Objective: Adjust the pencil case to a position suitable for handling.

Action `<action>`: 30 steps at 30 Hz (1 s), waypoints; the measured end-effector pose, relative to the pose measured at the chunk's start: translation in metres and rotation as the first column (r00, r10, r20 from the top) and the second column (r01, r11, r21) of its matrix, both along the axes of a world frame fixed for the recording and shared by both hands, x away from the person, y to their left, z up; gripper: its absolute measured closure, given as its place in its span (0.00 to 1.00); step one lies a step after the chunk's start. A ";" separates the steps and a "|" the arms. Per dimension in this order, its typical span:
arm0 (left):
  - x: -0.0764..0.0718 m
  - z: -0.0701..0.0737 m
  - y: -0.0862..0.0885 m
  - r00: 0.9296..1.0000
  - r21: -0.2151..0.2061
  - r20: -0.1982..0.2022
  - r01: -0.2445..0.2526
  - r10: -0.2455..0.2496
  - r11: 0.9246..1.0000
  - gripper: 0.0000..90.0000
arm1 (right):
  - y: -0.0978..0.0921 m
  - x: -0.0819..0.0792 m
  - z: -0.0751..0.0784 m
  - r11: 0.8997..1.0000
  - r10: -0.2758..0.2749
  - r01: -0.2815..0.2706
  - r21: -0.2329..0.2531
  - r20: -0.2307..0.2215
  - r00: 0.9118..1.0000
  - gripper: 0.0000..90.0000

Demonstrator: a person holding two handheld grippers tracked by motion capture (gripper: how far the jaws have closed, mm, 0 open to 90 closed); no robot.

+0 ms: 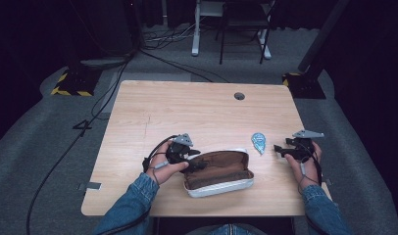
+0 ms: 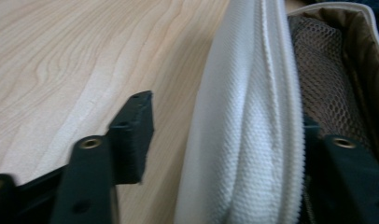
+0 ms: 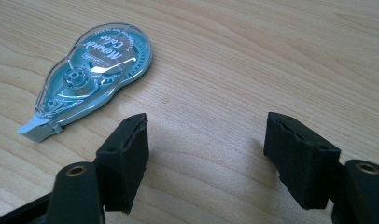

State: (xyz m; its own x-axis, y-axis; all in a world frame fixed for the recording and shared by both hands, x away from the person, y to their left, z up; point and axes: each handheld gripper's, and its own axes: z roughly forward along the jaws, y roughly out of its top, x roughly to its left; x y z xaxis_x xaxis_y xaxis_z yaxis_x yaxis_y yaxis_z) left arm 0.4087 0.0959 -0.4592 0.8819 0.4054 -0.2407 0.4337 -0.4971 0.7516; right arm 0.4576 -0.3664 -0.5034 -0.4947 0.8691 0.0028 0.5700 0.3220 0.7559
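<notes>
The left gripper (image 1: 196, 160) stands at the left end of the white fabric pencil case with a brown lining (image 1: 219, 172), which lies unzipped near the front edge of the light wooden table (image 1: 197, 107). Its jaws straddle the case's near wall: in the left gripper view one jaw sits outside on the wood and the other inside, against the brown mesh pocket (image 2: 327, 88), with the white woven wall and its zipper (image 2: 246, 135) between them. The outer jaw stands apart from the fabric, so the jaws are spread and not clamped on the wall.

The right gripper (image 1: 279, 148) rests low over the table at the right, its jaws wide apart with bare wood between them, holding and touching nothing. The translucent blue teardrop-shaped correction tape dispenser (image 3: 92, 74) lies flat on the table just ahead of it and to one side, between the case and that gripper in the high view.

The high view gives the whole layout and both hands in denim sleeves (image 1: 133, 200); the right gripper view adds the dispenser's inner wheels, its printed label and its pale tip (image 3: 36, 128).
</notes>
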 end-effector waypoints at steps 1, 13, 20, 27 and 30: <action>0.000 0.000 0.000 1.000 0.000 0.000 0.000 0.000 1.000 0.34 | 0.000 0.000 0.000 1.000 0.000 0.000 0.000 0.000 1.000 0.35; -0.003 0.009 0.000 1.000 -0.020 0.009 0.005 -0.005 1.000 0.37 | 0.000 0.000 0.000 1.000 0.001 -0.001 0.000 0.000 1.000 0.35; -0.001 0.011 0.004 1.000 -0.021 0.021 -0.018 0.019 1.000 0.36 | 0.000 0.000 0.000 1.000 0.000 0.000 0.000 0.000 1.000 0.35; 0.004 0.009 0.012 0.997 -0.010 0.016 -0.072 0.072 0.997 0.31 | 0.000 0.000 0.000 1.000 0.001 -0.001 0.000 0.001 1.000 0.35; 0.003 0.011 0.012 0.997 -0.016 0.029 -0.070 0.070 0.997 0.30 | 0.000 0.000 0.000 1.000 0.000 0.000 0.000 0.000 1.000 0.35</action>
State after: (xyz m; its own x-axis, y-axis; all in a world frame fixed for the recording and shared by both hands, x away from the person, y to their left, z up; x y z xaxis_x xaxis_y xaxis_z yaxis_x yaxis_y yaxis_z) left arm 0.4119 0.1081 -0.4485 0.8581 0.4631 -0.2218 0.4449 -0.4552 0.7713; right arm 0.4576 -0.3664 -0.5034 -0.4950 0.8689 0.0031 0.5696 0.3218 0.7563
